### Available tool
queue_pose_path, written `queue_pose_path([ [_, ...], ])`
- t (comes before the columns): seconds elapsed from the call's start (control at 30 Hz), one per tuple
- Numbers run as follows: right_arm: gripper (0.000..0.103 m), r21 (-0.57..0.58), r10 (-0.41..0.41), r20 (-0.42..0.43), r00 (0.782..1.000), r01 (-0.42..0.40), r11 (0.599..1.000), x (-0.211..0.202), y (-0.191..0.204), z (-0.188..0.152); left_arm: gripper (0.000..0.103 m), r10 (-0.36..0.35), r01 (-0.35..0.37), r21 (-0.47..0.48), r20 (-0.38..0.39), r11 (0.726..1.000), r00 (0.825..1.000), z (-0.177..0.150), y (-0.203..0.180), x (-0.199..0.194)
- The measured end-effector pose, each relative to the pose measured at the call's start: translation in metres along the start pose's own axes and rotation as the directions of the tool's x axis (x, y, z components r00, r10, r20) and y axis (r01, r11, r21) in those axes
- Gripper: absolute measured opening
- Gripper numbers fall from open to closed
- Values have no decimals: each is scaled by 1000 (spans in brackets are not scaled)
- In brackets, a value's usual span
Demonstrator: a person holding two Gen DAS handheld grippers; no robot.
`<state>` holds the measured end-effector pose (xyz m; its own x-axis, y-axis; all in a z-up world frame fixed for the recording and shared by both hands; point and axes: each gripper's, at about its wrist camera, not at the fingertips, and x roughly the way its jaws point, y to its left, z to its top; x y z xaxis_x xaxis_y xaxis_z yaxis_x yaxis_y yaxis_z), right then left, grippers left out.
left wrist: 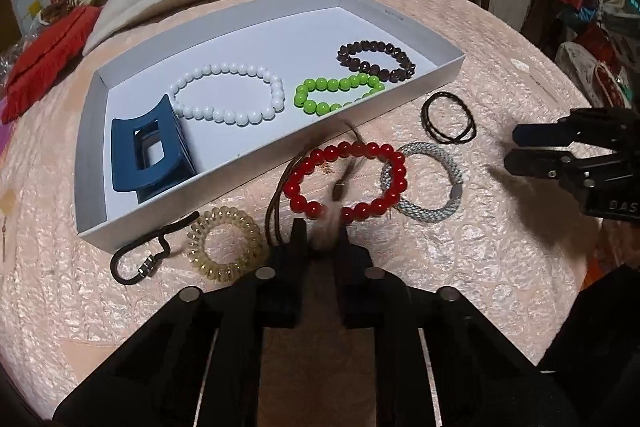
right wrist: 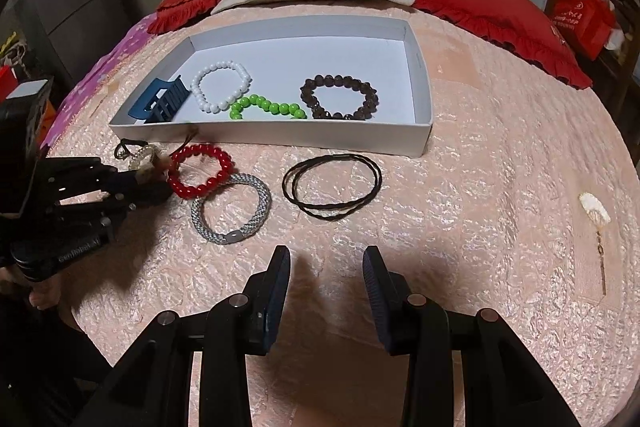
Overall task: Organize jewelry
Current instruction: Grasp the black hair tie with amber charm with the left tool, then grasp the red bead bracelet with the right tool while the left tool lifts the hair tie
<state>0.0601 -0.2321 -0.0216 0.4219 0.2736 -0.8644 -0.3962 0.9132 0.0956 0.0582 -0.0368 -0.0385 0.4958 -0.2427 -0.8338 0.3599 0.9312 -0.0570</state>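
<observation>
Surface: a pink quilted bedspread (right wrist: 480, 187) is carrying a shallow white tray (right wrist: 420, 143), with pillows lying beyond it.
Tray: it is sitting ahead of both grippers, already holding a blue hair claw (left wrist: 148, 155), a white bead bracelet (left wrist: 230, 95), a green one (left wrist: 336, 93) and a dark one (left wrist: 376, 61).
Left gripper (left wrist: 322, 233): its jaws are drawn nearly together at the near rim of the red bead bracelet (left wrist: 346, 179), over a blurred pale thing; whether they are pinching the beads or the brown cord (left wrist: 280, 195) cannot be told.
Loose items: a coil tie (left wrist: 226, 245) is lying just left of its fingertips, a grey woven band (left wrist: 424, 183) just right.
Right gripper (right wrist: 326, 267): it is hovering, jaws spread and empty, with black elastic ties (right wrist: 332, 183) ahead of it.
Advice: lifting straight and slowly is probably wise, checking that the cord is not dragging along.
</observation>
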Motion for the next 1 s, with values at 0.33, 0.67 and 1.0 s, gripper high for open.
queue_pose_path([
  [0.33, 36, 31, 7, 5, 1000, -8, 999, 0, -10, 2, 5, -32, 35, -29, 89, 999, 996, 8, 1, -34],
  [0.67, 38, 23, 112, 103, 988, -114, 993, -3, 12, 17, 5, 27, -9, -137, 133, 990, 991, 16, 23, -51],
  [1.0, 24, -64, 166, 90, 982, -161, 985, 41, 56, 52, 5, 45, -19, -226, 112, 974, 993, 9, 42, -62],
])
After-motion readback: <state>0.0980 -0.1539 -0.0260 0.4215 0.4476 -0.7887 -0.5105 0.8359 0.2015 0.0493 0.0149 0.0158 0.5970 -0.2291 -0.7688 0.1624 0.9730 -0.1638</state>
